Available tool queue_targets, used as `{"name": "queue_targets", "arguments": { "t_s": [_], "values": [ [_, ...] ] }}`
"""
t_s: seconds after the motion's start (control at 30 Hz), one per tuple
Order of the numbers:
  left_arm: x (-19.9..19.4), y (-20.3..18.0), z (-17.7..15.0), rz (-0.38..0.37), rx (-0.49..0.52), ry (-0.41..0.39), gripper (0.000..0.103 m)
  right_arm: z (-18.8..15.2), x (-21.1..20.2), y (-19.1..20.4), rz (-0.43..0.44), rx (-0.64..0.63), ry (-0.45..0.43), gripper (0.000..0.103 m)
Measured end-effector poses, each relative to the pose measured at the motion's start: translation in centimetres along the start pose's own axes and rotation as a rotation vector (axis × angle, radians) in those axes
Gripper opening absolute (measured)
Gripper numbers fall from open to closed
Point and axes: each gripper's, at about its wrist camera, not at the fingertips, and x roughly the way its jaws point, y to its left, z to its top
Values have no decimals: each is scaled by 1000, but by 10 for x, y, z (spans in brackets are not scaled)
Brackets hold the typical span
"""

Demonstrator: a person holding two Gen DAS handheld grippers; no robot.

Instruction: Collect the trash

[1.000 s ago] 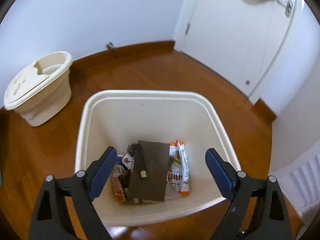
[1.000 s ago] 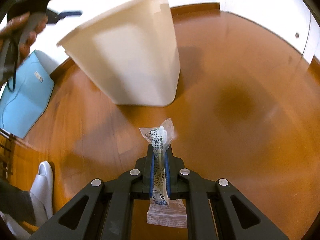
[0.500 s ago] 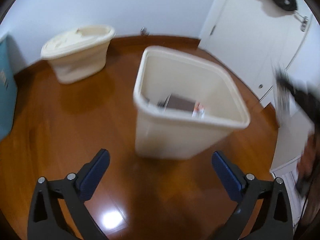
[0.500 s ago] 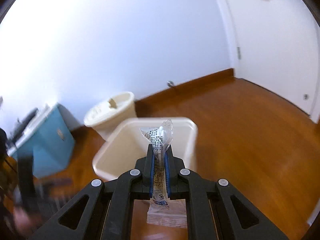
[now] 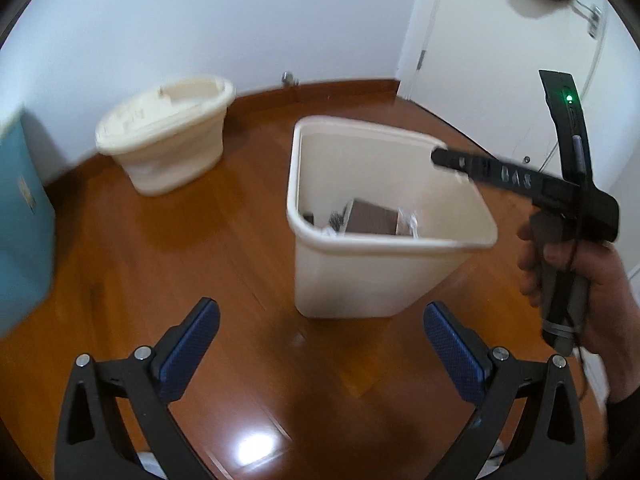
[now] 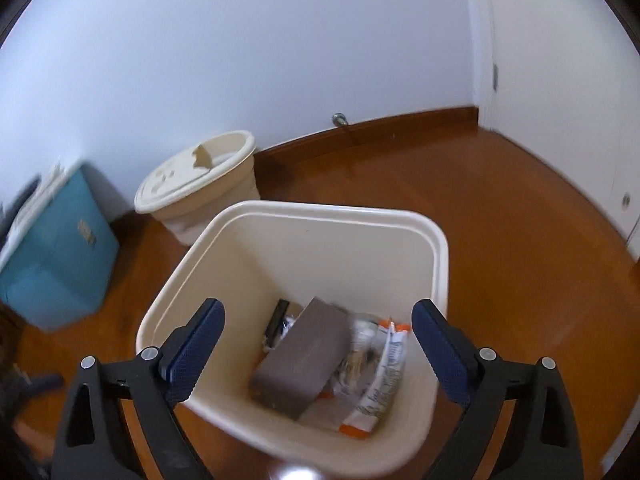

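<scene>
The right tool (image 6: 316,352) hangs over the bin (image 6: 400,216) with its fingers spread and nothing in them, the trash (image 6: 372,364) lies inside, and the left tool (image 5: 320,344) is spread too, so next comes finding more trash.

A room in a home: glossy reddish-brown wooden floor (image 5: 248,360) beneath both tools, plain white wall (image 6: 240,60) with brown wooden skirting board (image 6: 372,132) ahead, and a white panelled door (image 5: 500,52) ahead to the right.
</scene>
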Motion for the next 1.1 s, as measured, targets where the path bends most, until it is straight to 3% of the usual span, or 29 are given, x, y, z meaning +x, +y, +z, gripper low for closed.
{"name": "queue_targets", "arguments": {
  "t_s": [0.13, 0.2, 0.27, 0.37, 0.47, 0.63, 0.73, 0.83, 0.93, 1.0, 1.1],
  "values": [
    [-42, -20, 27, 28, 72, -50, 103, -2, -51, 15, 12, -44, 25, 103],
    [-71, -30, 41, 13, 99, -55, 103, -5, -83, 28, -48, -85, 88, 103],
    [-100, -39, 51, 8, 143, -42, 103, -5, -126, 32, -57, -92, 95, 103],
    [-160, -45, 57, -7, 193, -47, 103, -1, -203, 28, -41, -11, 117, 103],
    [-219, -42, 53, 34, 242, -84, 103, 7, -283, 36, -47, 80, 69, 103],
    [-304, -25, 21, 53, 252, -125, 103, -10, -401, 98, -22, 135, -2, 103],
    [-340, -10, -8, -7, 181, -113, 103, -46, -441, 143, -34, 83, -3, 103],
    [-364, -3, -44, -16, 161, -102, 103, -91, -456, 178, -67, 18, 35, 103],
    [-377, -3, -82, 15, 209, -101, 103, -133, -457, 201, -88, -23, 73, 103],
    [-380, 1, -102, 10, 210, -73, 103, -146, -465, 215, -98, -48, 72, 103],
    [-381, 8, -126, -16, 193, -35, 103, -158, -474, 233, -34, -39, 68, 103]
  ]
}}
